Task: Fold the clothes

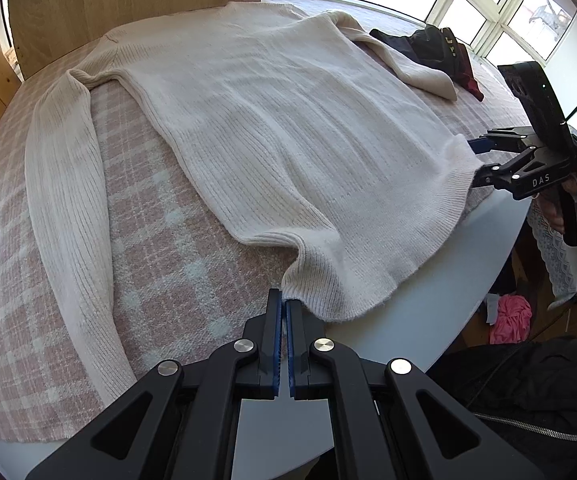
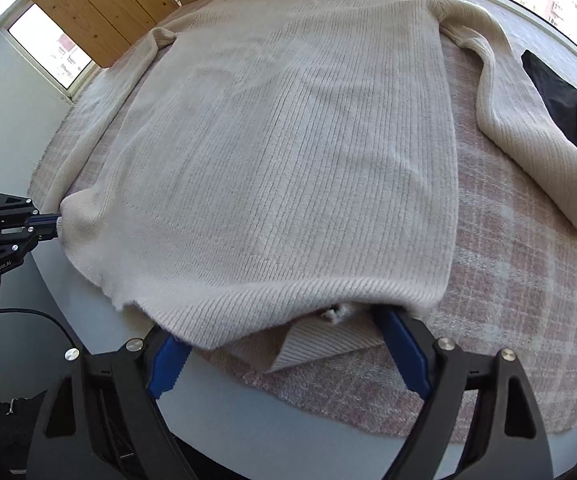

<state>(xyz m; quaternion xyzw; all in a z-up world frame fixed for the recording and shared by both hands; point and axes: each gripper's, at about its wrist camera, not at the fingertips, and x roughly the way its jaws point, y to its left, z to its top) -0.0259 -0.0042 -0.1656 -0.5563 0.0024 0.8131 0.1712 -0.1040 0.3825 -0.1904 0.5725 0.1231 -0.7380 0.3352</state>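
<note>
The left gripper (image 1: 284,308) is seen closed, a corner of the hem of the cream ribbed sweater (image 1: 288,120) pinched between its blue pads. The right gripper (image 2: 284,328) is spread wide at the opposite hem corner, with the knit draped over its fingers (image 2: 404,344) and nothing clamped. The sweater is laid flat across a pink-and-white plaid cloth (image 1: 160,240) on the white surface (image 1: 468,248), its sleeves spread to either side. A dark garment (image 1: 428,46) is seen just beyond the right sleeve, near the windows.
</note>
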